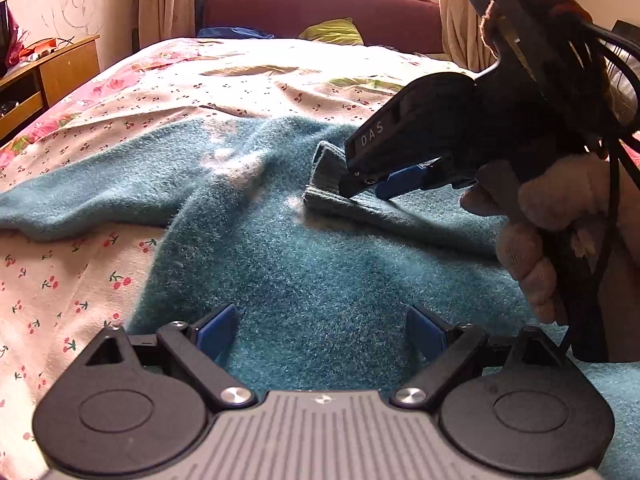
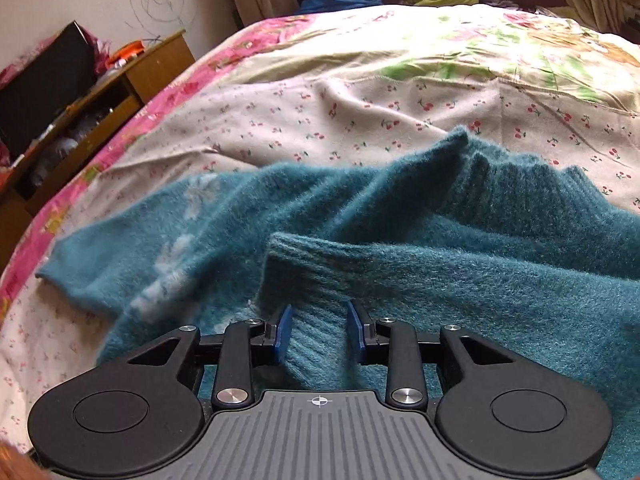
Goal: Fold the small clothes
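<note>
A fuzzy teal sweater (image 1: 304, 264) lies spread on the bed, one sleeve stretched out to the left (image 1: 80, 196). My left gripper (image 1: 320, 336) is open and empty, hovering low over the sweater's body. My right gripper (image 1: 376, 186) shows in the left wrist view at the right, held by a gloved hand, its blue pads around the ribbed cuff (image 1: 328, 184) of the other sleeve, which is folded over the body. In the right wrist view the gripper (image 2: 318, 330) has the ribbed cuff (image 2: 316, 276) between its blue pads, which stand partly apart. The ribbed collar (image 2: 516, 184) lies beyond.
The bed carries a cherry-print sheet (image 1: 60, 288) and a floral cover (image 2: 480, 52). A wooden desk with clutter (image 1: 44, 76) stands left of the bed. A dark red headboard (image 1: 320, 12), a green pillow (image 1: 334, 32) and a curtained window are at the far end.
</note>
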### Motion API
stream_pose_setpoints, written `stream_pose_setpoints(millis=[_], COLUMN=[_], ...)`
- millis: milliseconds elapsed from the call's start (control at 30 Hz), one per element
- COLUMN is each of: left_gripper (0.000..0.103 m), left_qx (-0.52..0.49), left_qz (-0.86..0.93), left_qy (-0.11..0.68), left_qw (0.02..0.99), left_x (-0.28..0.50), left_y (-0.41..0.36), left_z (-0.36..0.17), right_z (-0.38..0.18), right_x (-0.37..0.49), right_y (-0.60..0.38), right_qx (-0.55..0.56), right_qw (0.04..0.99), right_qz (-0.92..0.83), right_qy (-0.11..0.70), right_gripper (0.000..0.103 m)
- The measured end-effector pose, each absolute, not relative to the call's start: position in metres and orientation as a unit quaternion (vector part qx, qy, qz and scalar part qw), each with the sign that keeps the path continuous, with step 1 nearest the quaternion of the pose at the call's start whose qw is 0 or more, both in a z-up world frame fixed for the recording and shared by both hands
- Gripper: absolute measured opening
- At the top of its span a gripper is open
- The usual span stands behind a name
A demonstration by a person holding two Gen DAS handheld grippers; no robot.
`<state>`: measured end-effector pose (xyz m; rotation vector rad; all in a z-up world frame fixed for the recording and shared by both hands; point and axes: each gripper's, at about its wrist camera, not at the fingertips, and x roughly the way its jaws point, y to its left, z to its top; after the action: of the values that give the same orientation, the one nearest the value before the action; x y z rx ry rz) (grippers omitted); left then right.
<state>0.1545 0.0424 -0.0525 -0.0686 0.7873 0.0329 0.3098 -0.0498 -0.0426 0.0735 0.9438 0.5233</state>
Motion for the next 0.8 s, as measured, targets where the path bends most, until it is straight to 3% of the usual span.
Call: stream_pose_setpoints(millis=[233,467,800], left_gripper=[0.1,0.1,0.1], left_qx=[-0.044,-0.038,-0.112], left_qz=[0.022,0.064,0.142], left_qy=[0.39,0.372,0.366], left_qw=[0.919,0.925,0.913], left_x=[0.152,0.116,0.079], left_y=[0.043,0.083,0.192], left_z=[-0.043,-0.004,-0.005], right_z=[0.0,0.038,0.015], right_x=[0.292,0.269,0.225], right_y=[-0.039,0.053,0.238], right_qx=[0.023,-0.059,-0.187], right_qw=[0.856,0.831,0.775], right_qz=[0.296,0.386,0.482], right_qy=[0.424,0.397,0.364], right_gripper=[0.033,0.033,0.033])
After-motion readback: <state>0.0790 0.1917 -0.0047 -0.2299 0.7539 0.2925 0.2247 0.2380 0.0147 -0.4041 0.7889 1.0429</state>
